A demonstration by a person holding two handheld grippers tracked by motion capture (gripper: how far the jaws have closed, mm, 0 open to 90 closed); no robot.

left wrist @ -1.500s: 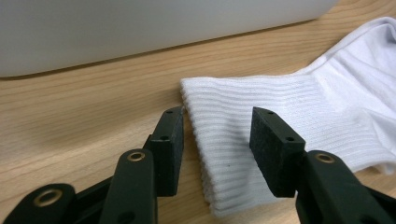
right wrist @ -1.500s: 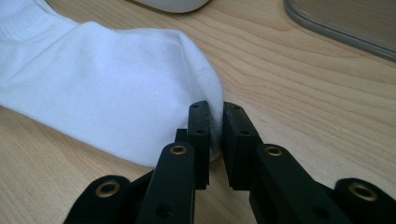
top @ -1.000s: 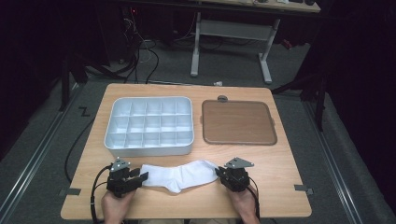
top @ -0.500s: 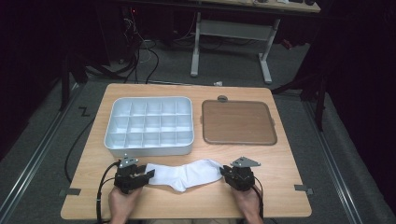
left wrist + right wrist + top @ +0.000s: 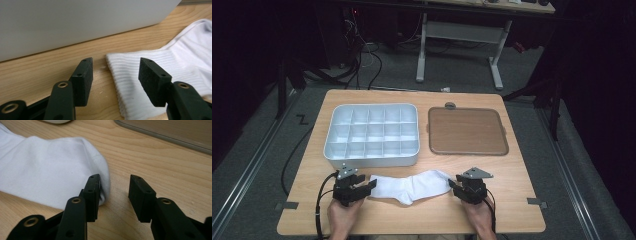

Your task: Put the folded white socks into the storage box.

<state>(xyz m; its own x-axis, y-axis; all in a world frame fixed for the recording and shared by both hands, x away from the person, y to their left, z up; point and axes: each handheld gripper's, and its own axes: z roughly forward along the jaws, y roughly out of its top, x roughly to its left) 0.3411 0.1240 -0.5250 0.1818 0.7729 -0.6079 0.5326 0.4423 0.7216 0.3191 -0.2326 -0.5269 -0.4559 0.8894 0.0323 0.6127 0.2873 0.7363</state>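
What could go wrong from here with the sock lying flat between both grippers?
1. The left gripper has just been opening; the white sock has its ribbed cuff between the jaws, so pulling the hand back may drag or crumple it.
2. The right gripper has just been opening too, yet one pad seems to touch the toe end; a move may shift the sock.
3. The compartment tray sits close behind the left gripper and could get bumped.

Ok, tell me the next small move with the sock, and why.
Probably draw both grippers back off the sock. The left gripper and right gripper have just been opening and neither clamps cloth: the cuff lies loose between the left jaws, and the toe only brushes one right pad. The sock lies flat on the table, so it looks released.
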